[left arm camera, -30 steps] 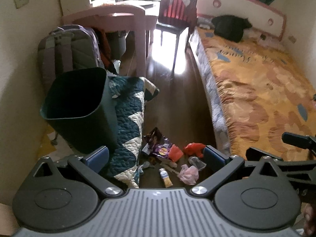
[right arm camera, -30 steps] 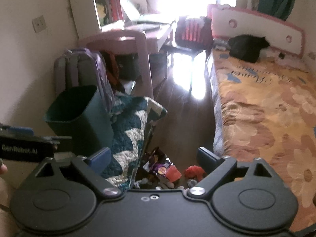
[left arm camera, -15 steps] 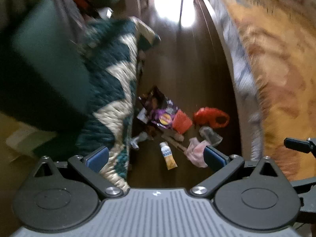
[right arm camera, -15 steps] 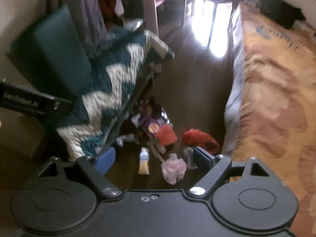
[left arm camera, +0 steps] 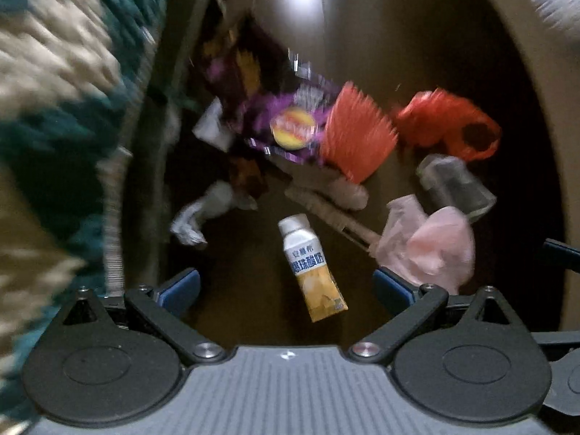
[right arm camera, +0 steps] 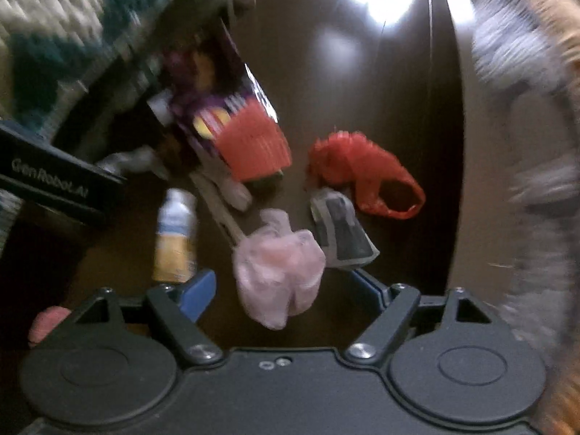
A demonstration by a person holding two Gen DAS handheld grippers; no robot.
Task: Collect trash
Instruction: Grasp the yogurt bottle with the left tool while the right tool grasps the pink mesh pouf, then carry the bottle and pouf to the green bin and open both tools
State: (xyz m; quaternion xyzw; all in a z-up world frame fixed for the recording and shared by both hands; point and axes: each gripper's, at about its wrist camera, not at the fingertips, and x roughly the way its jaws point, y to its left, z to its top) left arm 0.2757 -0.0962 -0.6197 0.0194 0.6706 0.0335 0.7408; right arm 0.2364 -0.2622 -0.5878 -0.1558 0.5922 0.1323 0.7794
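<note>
Trash lies scattered on the dark wooden floor. A white and yellow drink bottle [left arm camera: 311,264] lies between the fingers of my left gripper [left arm camera: 286,290], which is open and hangs above it. A crumpled pink plastic bag [right arm camera: 279,268] sits between the fingers of my right gripper [right arm camera: 282,288], whose jaws are closing without touching it. Farther off lie a purple snack bag [left arm camera: 282,123], an orange ribbed wrapper [left arm camera: 355,137], a red plastic bag [left arm camera: 449,127], a clear plastic cup [left arm camera: 453,185] and a white crumpled tissue [left arm camera: 203,214]. The bottle [right arm camera: 175,235] also shows in the right wrist view.
A teal and cream quilt [left arm camera: 61,72] hangs along the left. The bed's edge [right arm camera: 525,108] runs down the right side. The left gripper's body [right arm camera: 54,185] crosses the left of the right wrist view. Bare floor stretches away beyond the trash.
Both grippers have dropped steeply from a view of the whole room to just above the trash and now point down. The right jaws have narrowed a little. The bin has left view.
</note>
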